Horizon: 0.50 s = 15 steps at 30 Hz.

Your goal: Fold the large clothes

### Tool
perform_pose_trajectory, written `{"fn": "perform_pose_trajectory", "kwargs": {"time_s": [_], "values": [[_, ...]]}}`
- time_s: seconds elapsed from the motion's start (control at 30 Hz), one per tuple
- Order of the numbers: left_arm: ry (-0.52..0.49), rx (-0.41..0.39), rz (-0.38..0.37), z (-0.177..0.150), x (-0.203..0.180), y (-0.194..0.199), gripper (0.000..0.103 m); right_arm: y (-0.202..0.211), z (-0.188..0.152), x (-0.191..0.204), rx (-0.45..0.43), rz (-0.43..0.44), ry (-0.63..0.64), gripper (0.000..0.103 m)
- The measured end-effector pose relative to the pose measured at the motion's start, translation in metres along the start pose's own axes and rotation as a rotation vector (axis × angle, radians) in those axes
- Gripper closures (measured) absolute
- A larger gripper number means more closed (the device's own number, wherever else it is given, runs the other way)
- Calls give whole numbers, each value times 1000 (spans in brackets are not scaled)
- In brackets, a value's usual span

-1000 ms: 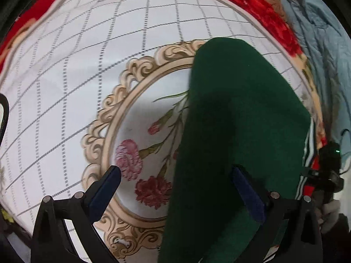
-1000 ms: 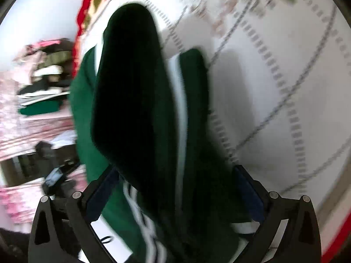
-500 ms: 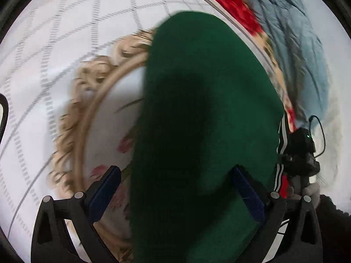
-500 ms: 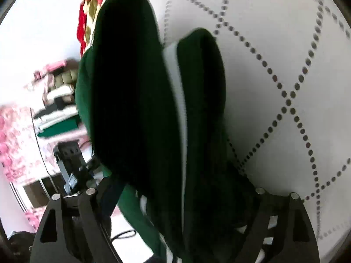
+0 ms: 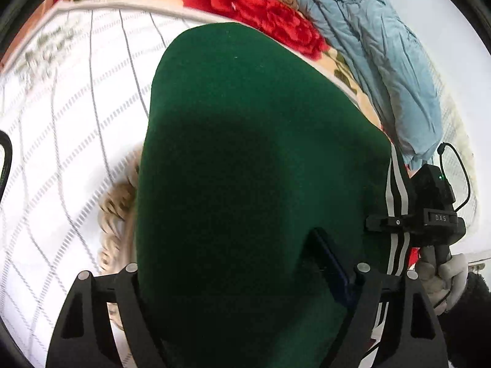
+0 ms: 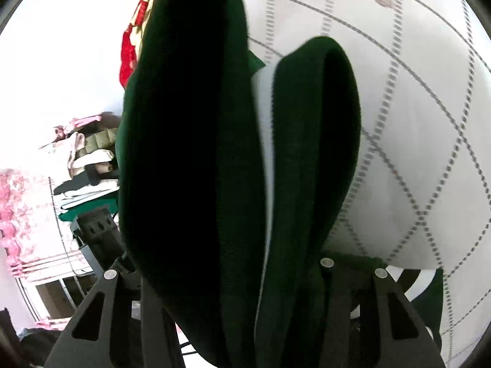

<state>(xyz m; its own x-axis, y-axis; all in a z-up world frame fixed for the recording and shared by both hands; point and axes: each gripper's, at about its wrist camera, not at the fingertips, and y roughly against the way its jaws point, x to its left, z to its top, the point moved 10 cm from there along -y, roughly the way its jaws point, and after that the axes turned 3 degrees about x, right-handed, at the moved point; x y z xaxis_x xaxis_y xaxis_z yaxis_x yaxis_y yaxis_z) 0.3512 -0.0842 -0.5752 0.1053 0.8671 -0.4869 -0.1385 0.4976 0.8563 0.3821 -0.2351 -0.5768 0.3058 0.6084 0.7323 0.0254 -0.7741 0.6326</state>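
A dark green garment (image 5: 245,159) with white stripes along one edge hangs folded and fills the left wrist view. My left gripper (image 5: 242,279) is shut on its thick fold; the cloth hides the left finger. The right gripper shows at the garment's right edge (image 5: 429,214), held by a gloved hand. In the right wrist view the same green garment (image 6: 190,153) hangs in folds with a white stripe, and my right gripper (image 6: 245,276) is shut on it. The left gripper shows at the left (image 6: 95,233).
Below lies a white quilt (image 5: 61,153) with a grid pattern, gold scrollwork and a red floral border (image 5: 254,6). A light blue padded jacket (image 5: 383,61) lies at the far right. Stacked clothes on shelves (image 6: 86,153) stand to the left in the right wrist view.
Both grippers closed on the green garment and lifted it. The garment rose off the quilt and now fills more of both views.
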Motion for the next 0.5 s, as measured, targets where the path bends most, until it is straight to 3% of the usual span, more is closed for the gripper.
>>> {"fn": "perform_pose_trajectory", "kwargs": {"time_s": [0.23, 0.37, 0.5], "values": [[18, -47, 23, 61, 14, 37, 22, 7, 44, 66, 9, 22, 61, 50], [47, -97, 33, 123, 28, 52, 22, 38, 124, 99, 11, 19, 103, 50], [64, -136, 45, 197, 46, 52, 22, 28, 204, 143, 25, 12, 149, 50]]}}
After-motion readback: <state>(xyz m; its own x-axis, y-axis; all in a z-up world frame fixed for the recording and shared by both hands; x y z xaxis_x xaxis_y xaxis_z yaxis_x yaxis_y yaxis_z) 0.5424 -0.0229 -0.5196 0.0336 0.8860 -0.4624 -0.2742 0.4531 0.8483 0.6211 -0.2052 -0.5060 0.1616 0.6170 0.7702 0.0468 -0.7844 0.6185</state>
